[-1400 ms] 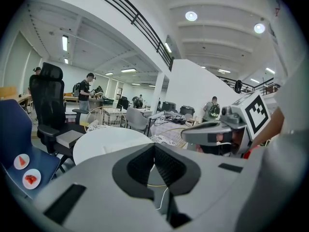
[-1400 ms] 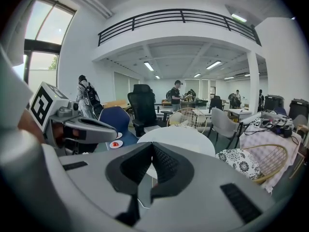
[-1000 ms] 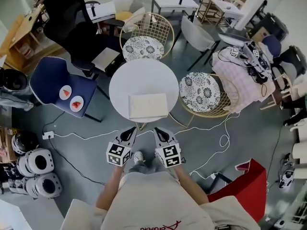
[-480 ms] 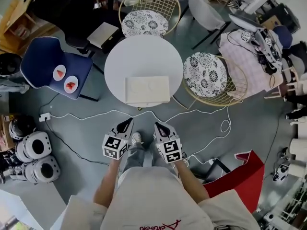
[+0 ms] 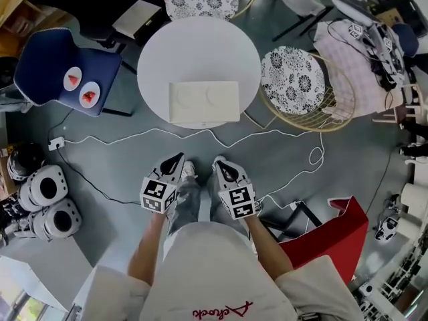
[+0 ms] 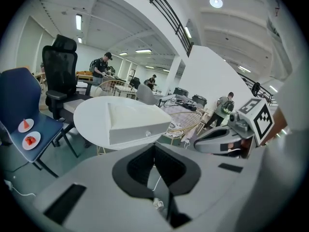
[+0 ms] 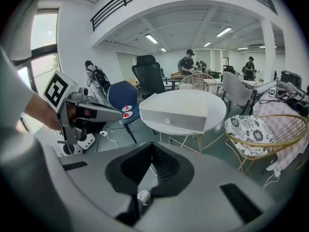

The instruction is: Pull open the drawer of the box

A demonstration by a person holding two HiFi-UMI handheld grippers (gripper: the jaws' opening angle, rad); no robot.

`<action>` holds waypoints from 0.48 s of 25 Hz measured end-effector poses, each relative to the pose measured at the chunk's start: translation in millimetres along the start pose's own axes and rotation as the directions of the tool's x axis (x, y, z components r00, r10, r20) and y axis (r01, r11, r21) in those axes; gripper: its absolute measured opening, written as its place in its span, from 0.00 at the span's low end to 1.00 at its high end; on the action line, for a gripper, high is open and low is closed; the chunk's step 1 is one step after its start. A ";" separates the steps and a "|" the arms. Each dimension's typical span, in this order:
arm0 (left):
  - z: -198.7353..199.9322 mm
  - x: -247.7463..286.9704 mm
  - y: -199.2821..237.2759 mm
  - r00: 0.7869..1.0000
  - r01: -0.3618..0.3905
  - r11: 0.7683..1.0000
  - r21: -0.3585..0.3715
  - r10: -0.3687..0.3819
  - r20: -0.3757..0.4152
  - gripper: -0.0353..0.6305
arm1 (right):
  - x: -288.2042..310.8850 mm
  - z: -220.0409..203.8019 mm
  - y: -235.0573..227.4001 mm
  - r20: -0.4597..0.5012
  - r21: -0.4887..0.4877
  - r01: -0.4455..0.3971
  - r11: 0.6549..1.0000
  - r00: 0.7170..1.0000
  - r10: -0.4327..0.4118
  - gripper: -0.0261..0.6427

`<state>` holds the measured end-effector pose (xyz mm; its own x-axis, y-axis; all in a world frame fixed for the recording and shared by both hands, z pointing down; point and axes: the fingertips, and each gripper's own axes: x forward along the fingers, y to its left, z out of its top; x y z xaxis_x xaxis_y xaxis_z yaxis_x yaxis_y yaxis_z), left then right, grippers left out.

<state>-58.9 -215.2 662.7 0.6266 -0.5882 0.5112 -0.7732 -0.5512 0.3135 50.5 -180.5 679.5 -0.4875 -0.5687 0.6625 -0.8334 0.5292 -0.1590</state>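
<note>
- Left gripper [image 5: 178,159] has its 2 jaws pressed together with nothing between them; it hangs above the floor, short of the table.
- Right gripper [image 5: 218,161] is closed and empty too, just beside the left one, and both point toward the table.
- The box [image 5: 204,102] lies flat at the near edge of the round white table [image 5: 194,45], well apart from both grippers.
- Its drawer [image 6: 130,135] faces the person, flush with the box, with a small knob [image 6: 148,133] mid-front.
- A white cable [image 5: 134,137] trails across the floor between table and grippers.
- A blue chair [image 5: 47,59] left of the table carries 2 plates [image 5: 72,79].
</note>
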 end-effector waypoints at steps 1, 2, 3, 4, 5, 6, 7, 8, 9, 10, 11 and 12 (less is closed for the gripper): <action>-2.4 1.0 1.0 1.000 0.001 1.000 -0.002 -0.001 -0.004 0.07 | 1.3 -4.2 1.1 -0.008 0.004 -0.003 1.000 1.000 0.003 0.06; -4.2 1.8 2.2 1.000 0.001 1.000 -0.004 -0.001 -0.007 0.07 | 2.8 -7.4 2.1 -0.015 0.007 -0.005 1.000 1.000 0.006 0.06; -5.2 2.6 3.7 1.000 0.002 1.000 -0.004 -0.002 -0.009 0.07 | 4.3 -9.0 3.0 -0.021 0.010 -0.007 1.000 1.000 0.008 0.06; -5.6 3.4 5.4 1.000 0.002 1.000 -0.003 -0.002 -0.011 0.07 | 5.9 -9.7 3.7 -0.026 0.014 -0.009 1.000 1.000 0.009 0.06; -5.6 4.0 6.9 1.000 0.002 1.000 -0.003 -0.002 -0.012 0.07 | 7.3 -10.2 4.2 -0.030 0.019 -0.010 1.000 1.000 0.011 0.06; -5.5 4.3 8.1 1.000 0.002 1.000 -0.002 -0.002 -0.013 0.07 | 8.8 -10.4 4.3 -0.029 0.025 -0.010 1.000 1.000 0.011 0.06; -5.2 4.6 9.0 1.000 0.002 1.000 -0.002 -0.002 -0.013 0.07 | 10.7 -9.9 4.1 -0.024 0.031 -0.011 0.999 1.000 0.012 0.06; -4.7 4.9 9.7 1.000 0.002 1.000 -0.001 -0.002 -0.013 0.07 | 12.9 -8.8 3.8 -0.018 0.038 -0.012 0.999 1.000 0.013 0.06; -4.4 5.2 10.3 1.000 0.003 1.000 0.000 -0.003 -0.013 0.07 | 15.7 -7.5 3.5 -0.013 0.046 -0.014 0.999 1.000 0.015 0.06; -4.2 5.6 10.7 1.000 0.005 1.000 0.000 -0.005 -0.013 0.07 | 18.9 -6.1 3.5 -0.011 0.051 -0.018 0.999 1.000 0.019 0.06; -4.2 5.7 11.1 1.000 0.006 1.000 -0.001 -0.006 -0.013 0.07 | 22.6 -5.0 3.7 -0.012 0.054 -0.022 0.998 1.000 0.023 0.06; -4.4 5.5 11.5 1.000 0.006 1.000 -0.002 -0.006 -0.012 0.07 | 26.8 -4.3 3.8 -0.016 0.056 -0.025 0.998 1.000 0.026 0.07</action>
<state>-64.8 -222.2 672.6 0.6301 -0.5778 0.5188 -0.7696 -0.5535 0.3183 35.4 -191.0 699.7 -0.5047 -0.5447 0.6697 -0.8343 0.5070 -0.2164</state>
